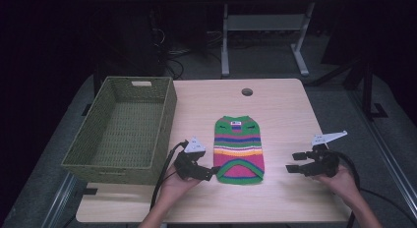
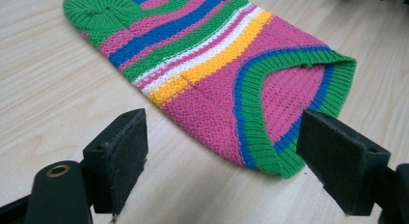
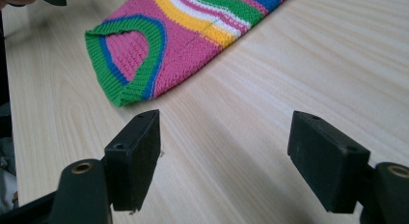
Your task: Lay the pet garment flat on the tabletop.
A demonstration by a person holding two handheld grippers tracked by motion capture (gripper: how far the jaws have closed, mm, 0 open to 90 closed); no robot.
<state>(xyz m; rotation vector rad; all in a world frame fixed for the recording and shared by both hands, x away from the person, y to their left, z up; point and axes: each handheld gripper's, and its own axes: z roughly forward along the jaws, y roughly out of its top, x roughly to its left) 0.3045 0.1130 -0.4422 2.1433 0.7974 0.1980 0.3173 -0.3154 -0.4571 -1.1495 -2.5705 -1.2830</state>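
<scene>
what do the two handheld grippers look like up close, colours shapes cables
Both the left gripper and right gripper are black, each with two flat rectangular jaws, brass-coloured pivot rings, a grey three-cornered plate on top and a thick black cable trailing toward the person.

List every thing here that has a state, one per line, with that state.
Striped sweater: lying flat on the table, not gripped.
Woven basket: upright, empty.
Left gripper: open, at the sweater's hem corner, fingers apart.
Right gripper: open, beside the sweater, apart from it.
Table: cable hole uncovered.
</scene>
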